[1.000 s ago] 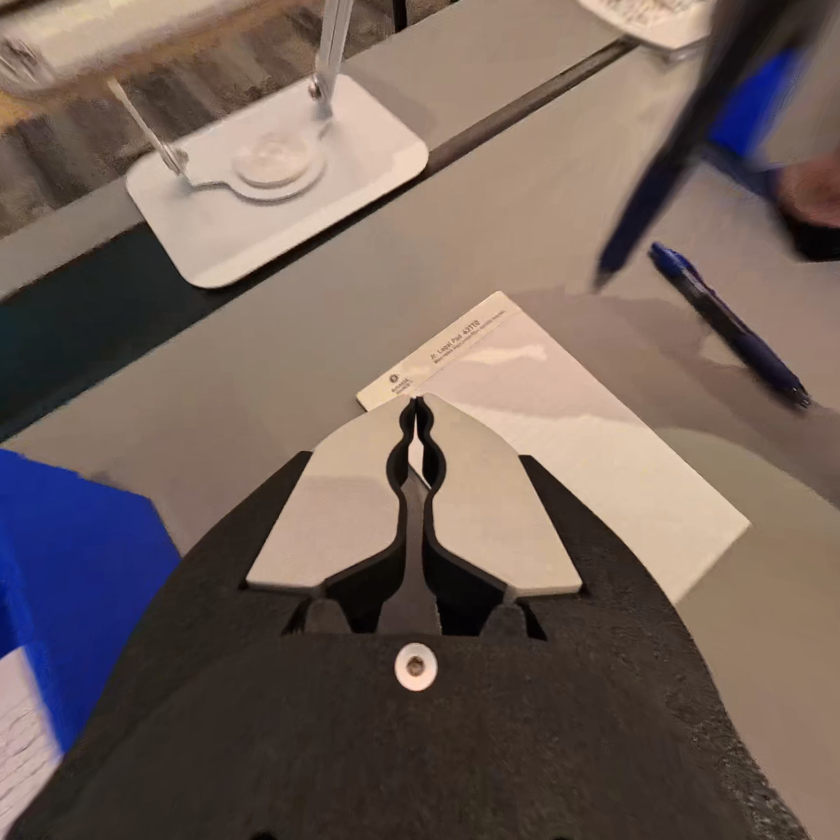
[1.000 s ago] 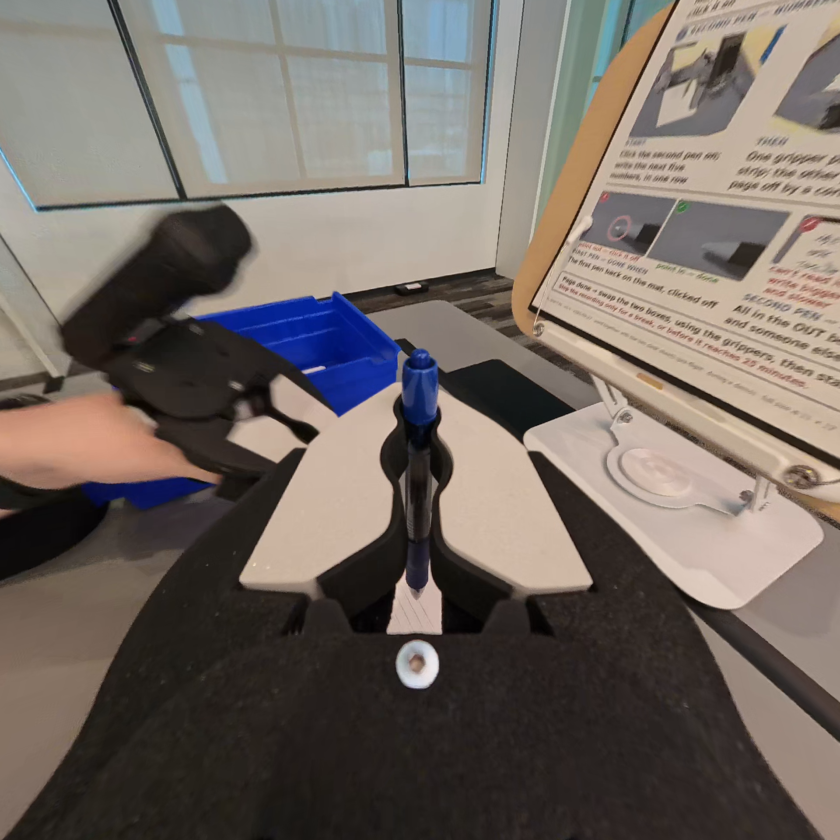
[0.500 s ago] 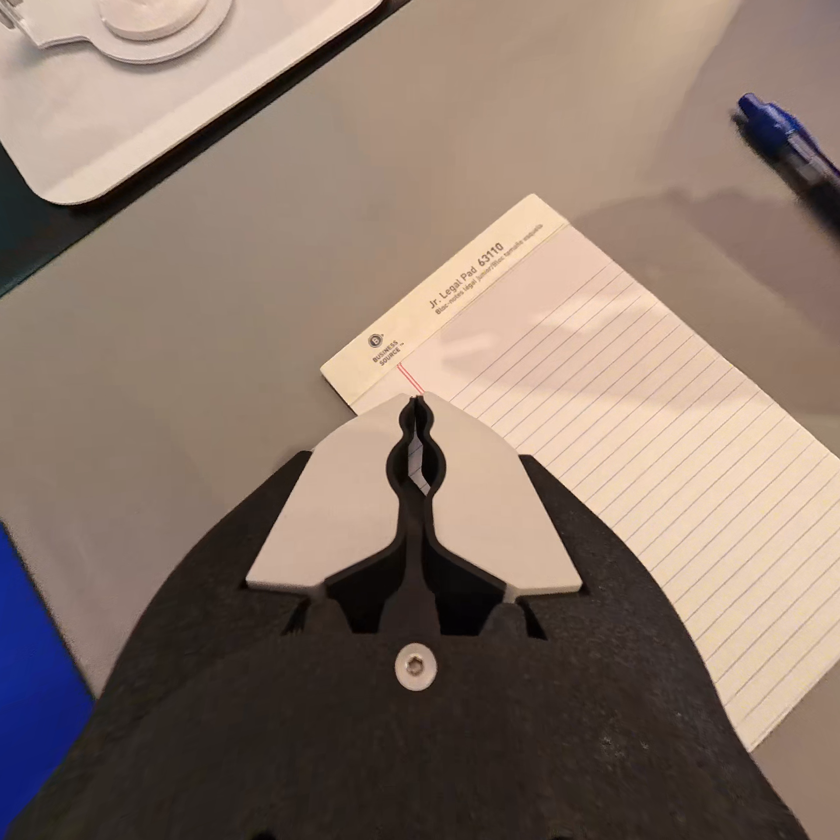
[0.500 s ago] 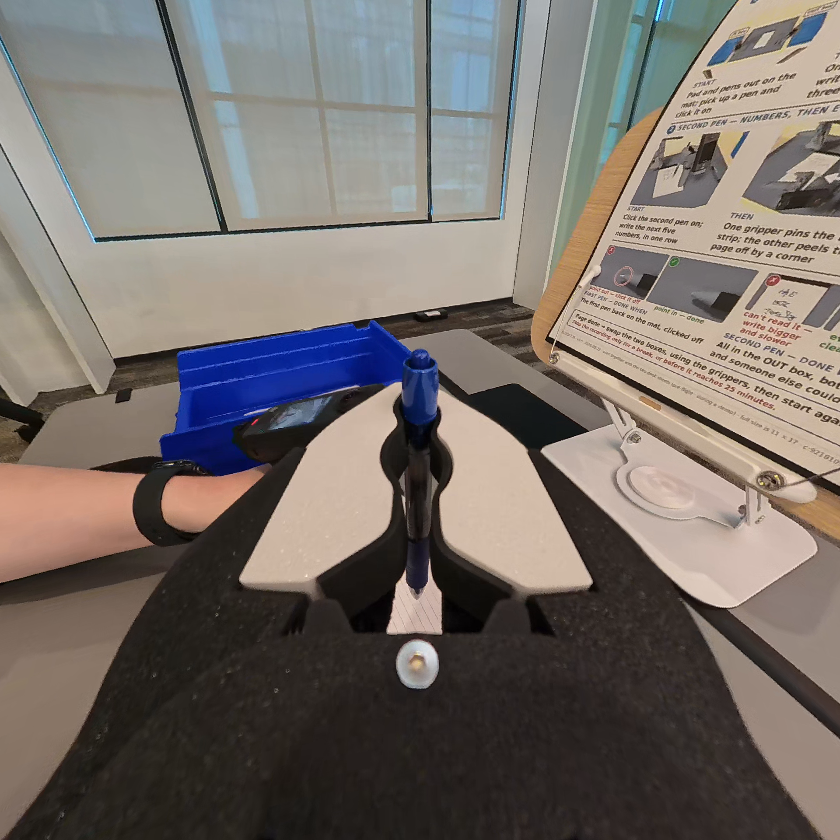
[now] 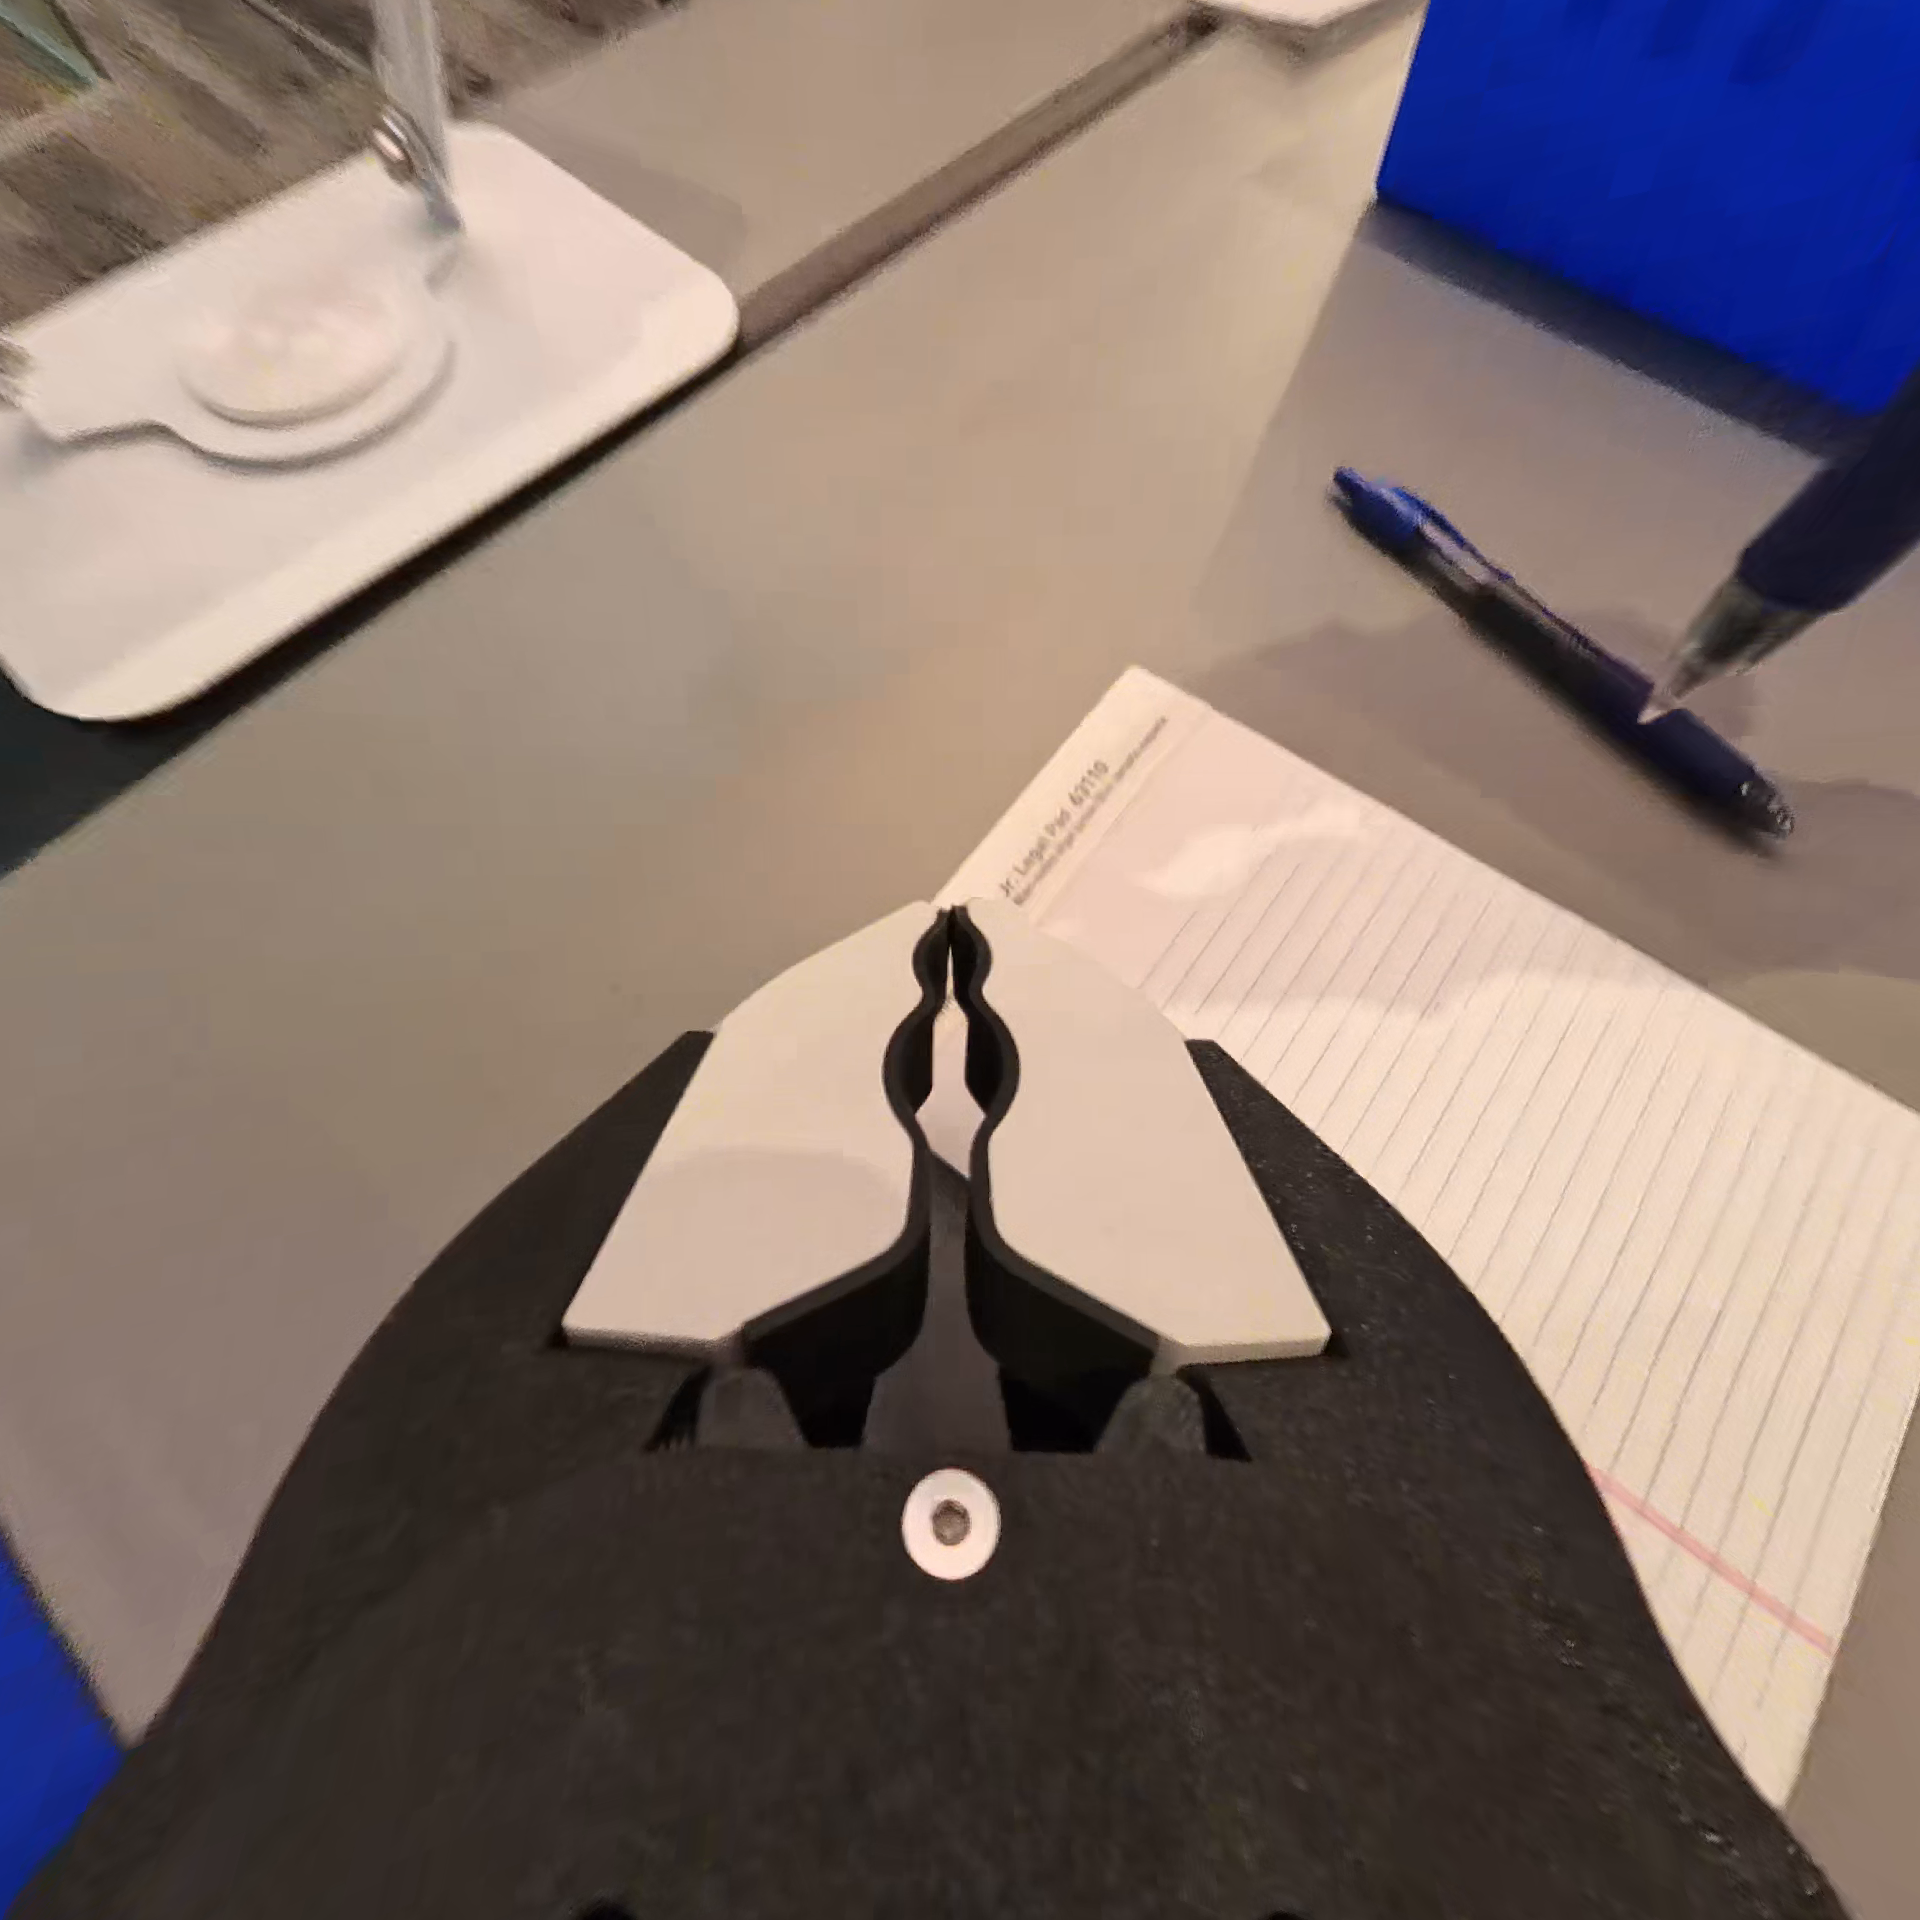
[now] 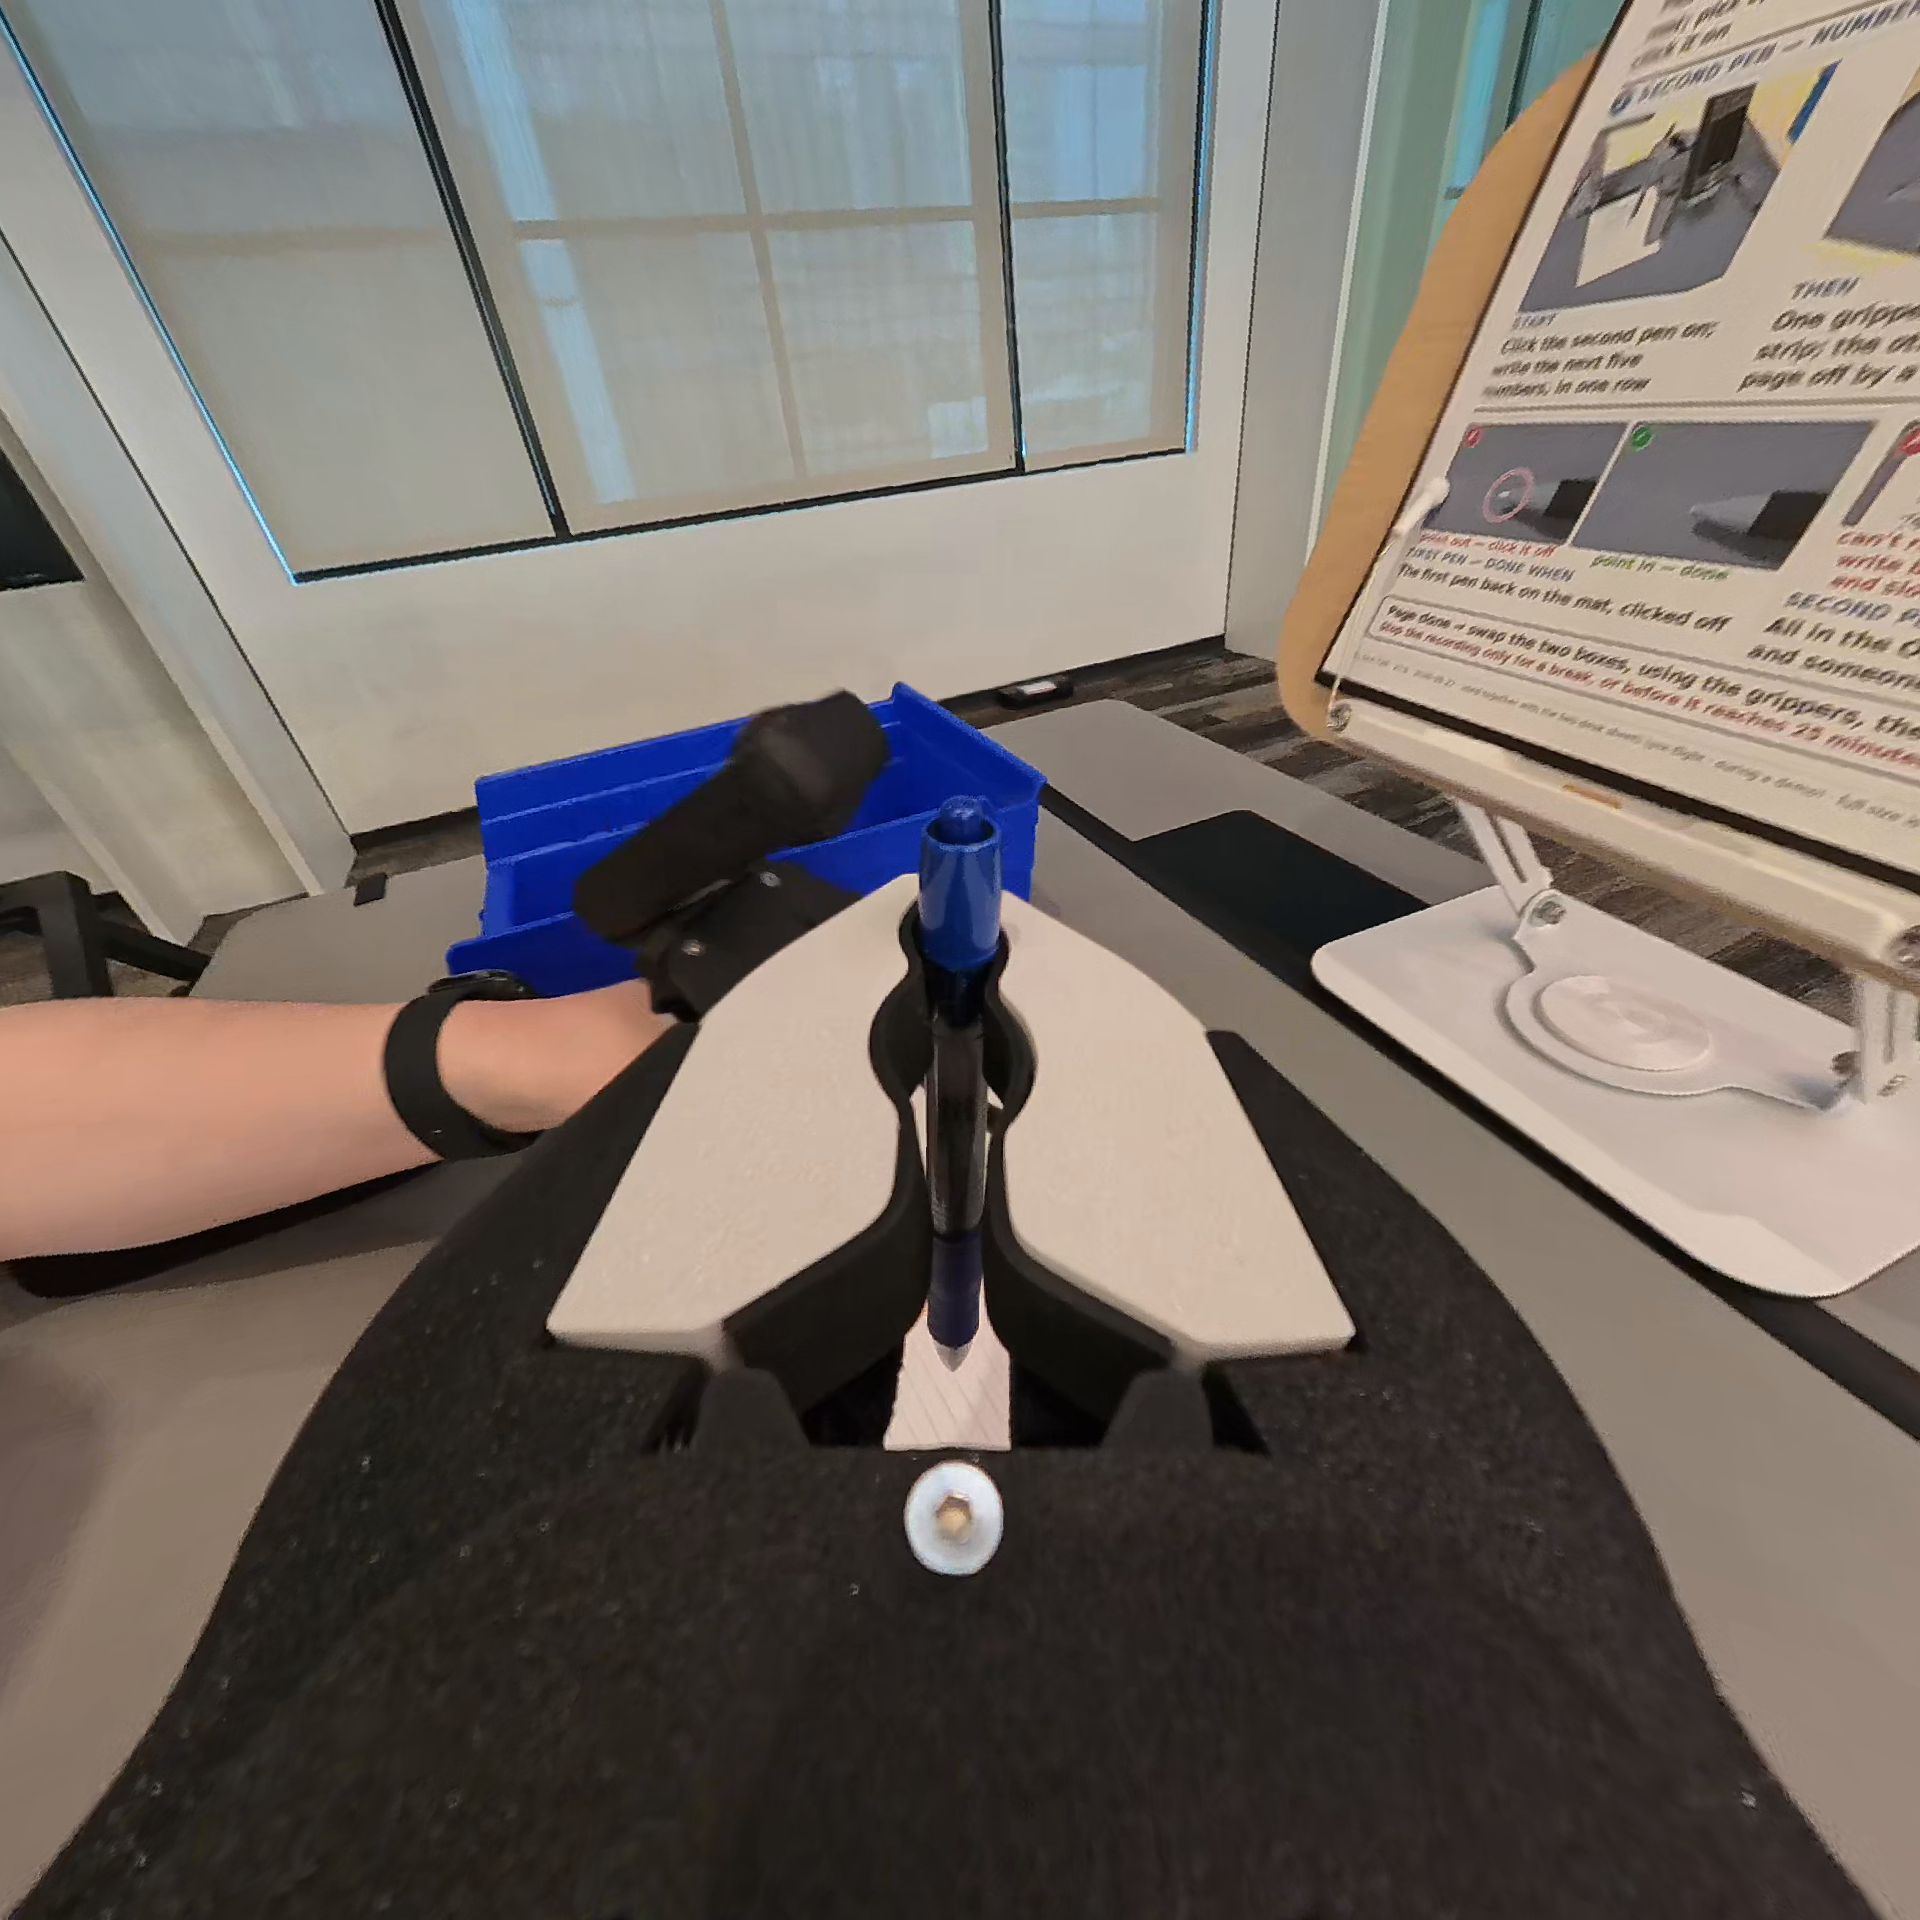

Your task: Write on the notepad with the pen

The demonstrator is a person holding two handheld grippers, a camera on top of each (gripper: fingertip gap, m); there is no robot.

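- Left wrist view: the left hand-held gripper (image 5: 954, 914) has its fingers pressed together with nothing between them, the tips over the top left corner of the notepad (image 5: 1455, 1091).
- The notepad lies flat on the grey worktop (image 5: 727, 675), lined page up, running from the tips toward 4 o'clock.
- A spare pen (image 5: 1558, 649) lies on the worktop at 2 o'clock, just beyond the notepad's far edge.
- The tip of the held pen (image 5: 1766, 592) comes in from the right edge at 2 o'clock and shows in front of the spare pen; whether they touch I cannot tell.
- A white stand base (image 5: 343, 416) sits at 10 o'clock; a blue bin (image 5: 1662, 156) at 1 o'clock.
- Right wrist view: the right hand-held gripper (image 6: 961, 925) pinches the pen upright, blue cap end up, point down over a strip of lined paper.
- At 10 o'clock a hand (image 6: 582, 1049) with a black wristband holds the left gripper, in front of a second bin (image 6: 748, 831).
- An instruction board (image 6: 1662, 416) stands on the white base at 2 o'clock.
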